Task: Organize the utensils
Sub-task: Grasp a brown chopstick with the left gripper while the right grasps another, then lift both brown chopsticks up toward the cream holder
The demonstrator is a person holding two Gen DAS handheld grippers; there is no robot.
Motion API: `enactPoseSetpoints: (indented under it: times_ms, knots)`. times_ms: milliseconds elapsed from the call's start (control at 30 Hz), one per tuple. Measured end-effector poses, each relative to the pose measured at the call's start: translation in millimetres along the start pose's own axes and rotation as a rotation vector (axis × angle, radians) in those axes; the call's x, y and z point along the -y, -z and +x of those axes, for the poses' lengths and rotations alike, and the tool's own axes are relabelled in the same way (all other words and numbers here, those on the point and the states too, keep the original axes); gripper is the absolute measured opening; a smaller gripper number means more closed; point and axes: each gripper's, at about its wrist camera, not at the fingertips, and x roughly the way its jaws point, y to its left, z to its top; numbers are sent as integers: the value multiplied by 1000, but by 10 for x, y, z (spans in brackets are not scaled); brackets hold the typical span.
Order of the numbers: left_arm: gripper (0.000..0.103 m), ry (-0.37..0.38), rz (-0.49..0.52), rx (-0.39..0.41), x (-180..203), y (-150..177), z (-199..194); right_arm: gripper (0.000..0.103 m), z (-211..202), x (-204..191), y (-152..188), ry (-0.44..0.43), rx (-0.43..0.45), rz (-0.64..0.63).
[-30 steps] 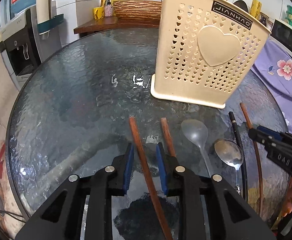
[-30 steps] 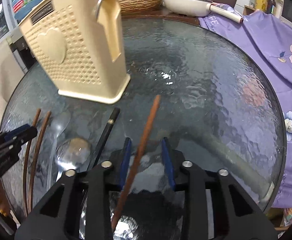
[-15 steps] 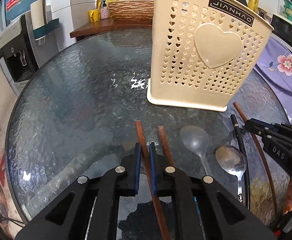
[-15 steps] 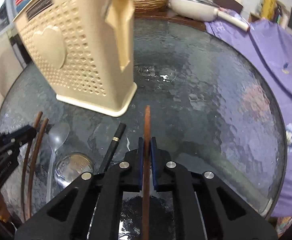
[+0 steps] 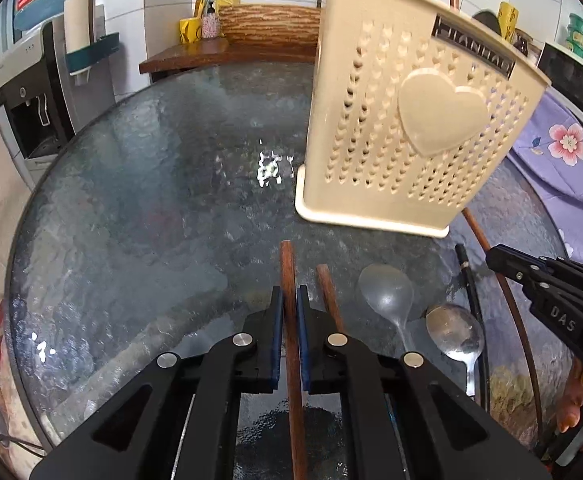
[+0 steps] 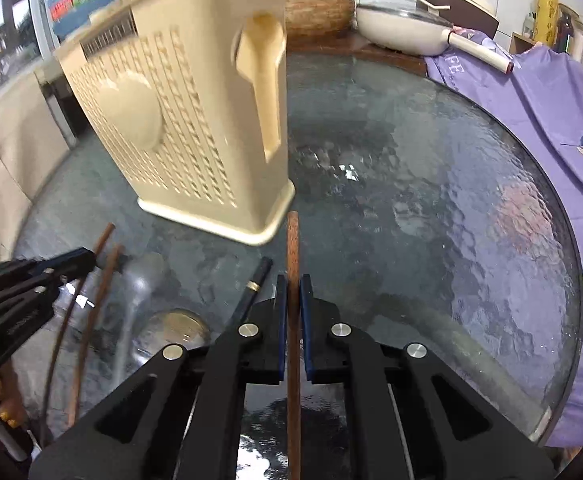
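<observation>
My left gripper [image 5: 288,300] is shut on a brown wooden chopstick [image 5: 287,268], held above the round glass table [image 5: 151,184]. A second brown chopstick [image 5: 327,292], a clear plastic spoon [image 5: 385,292], a metal spoon [image 5: 455,334] and a black chopstick [image 5: 471,292] lie to its right. My right gripper [image 6: 292,290] is shut on another brown chopstick [image 6: 292,240]; it also shows in the left wrist view [image 5: 499,256]. The cream perforated utensil holder [image 5: 411,128] stands just beyond both grippers; it also shows in the right wrist view [image 6: 187,120].
A purple flowered cloth [image 6: 551,92] covers the right side. A wooden counter with a wicker basket [image 5: 267,28] and bottles stands behind the table. A water dispenser [image 5: 31,92] stands at the left. A white pan [image 6: 403,28] sits at the back right.
Both grippers closed on their chopsticks, lifted them off the glass and moved closer to the utensil holder.
</observation>
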Motion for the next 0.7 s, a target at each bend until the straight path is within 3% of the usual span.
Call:
enactPoseSetpoints:
  times_ms: [467, 700]
  knots:
    - [7, 88, 30, 232, 90, -295, -953, 7, -875, 242, -182, -291, 209, 73]
    - [7, 135, 33, 282, 90, -269, -1253, 7, -1336, 202, -176, -381, 293, 9]
